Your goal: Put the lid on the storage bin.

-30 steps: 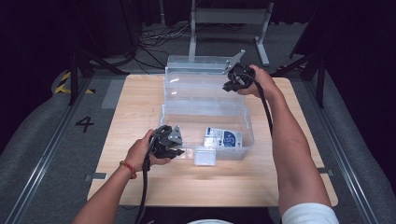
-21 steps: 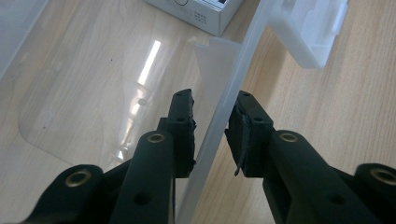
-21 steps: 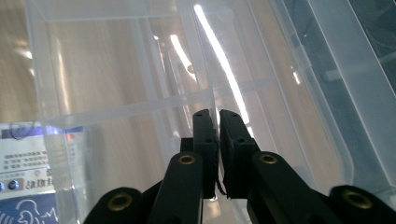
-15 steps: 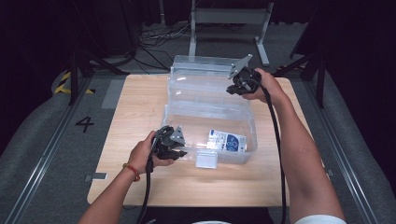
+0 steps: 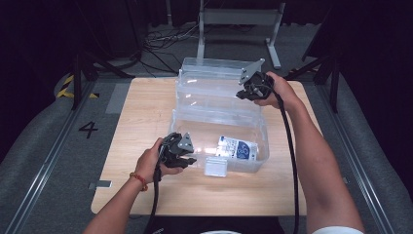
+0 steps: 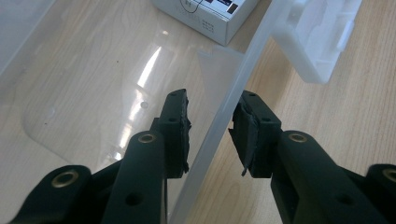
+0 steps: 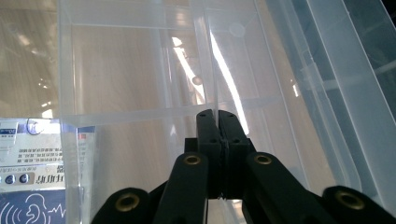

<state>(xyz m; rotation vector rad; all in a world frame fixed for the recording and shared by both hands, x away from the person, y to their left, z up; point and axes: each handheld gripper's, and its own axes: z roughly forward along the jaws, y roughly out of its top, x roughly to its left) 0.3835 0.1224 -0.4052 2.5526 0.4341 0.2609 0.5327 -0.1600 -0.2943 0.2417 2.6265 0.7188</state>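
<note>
Two grippers are held at one clear plastic box [image 5: 219, 131] in the middle of the table [image 5: 141, 112]. On the left, the left gripper [image 5: 181, 157] is set over the box's near wall [image 6: 219, 121]. Its jaws are apart, one inside and one outside, they have just been opening, and the wall is not pressed. Inside the box, a small white and blue carton [image 5: 237, 147] is seen. On the right, the right gripper [image 5: 247, 90] has its jaws pressed together on the thin back edge of the box, by the raised lid [image 5: 214, 73].

If the right side is pulled now, the box could be tipped or slid, because the left side is let go. The thin edge could also slip out.

The gap at the left jaws is shown by the left gripper view. Both hands are shown together from high up.
</note>
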